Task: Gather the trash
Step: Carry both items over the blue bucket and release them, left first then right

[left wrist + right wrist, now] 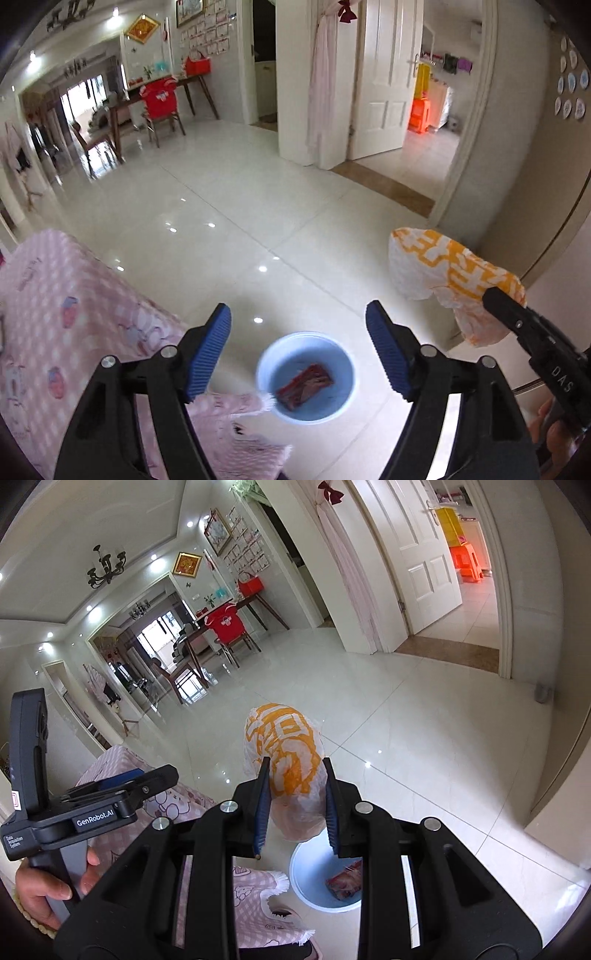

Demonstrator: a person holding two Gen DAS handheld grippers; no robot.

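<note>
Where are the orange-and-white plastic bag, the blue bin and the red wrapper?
orange-and-white plastic bag (286, 764): right wrist view, printed middle.
blue bin (338, 354): left wrist view, far inner wall.
red wrapper (306, 386): left wrist view, its centre.

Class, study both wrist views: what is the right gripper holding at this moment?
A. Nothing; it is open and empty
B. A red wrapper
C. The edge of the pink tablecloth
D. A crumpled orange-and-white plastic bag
D: in the right wrist view the right gripper is shut on the orange-and-white plastic bag, while the red wrapper already lies in the blue bin below.
</note>
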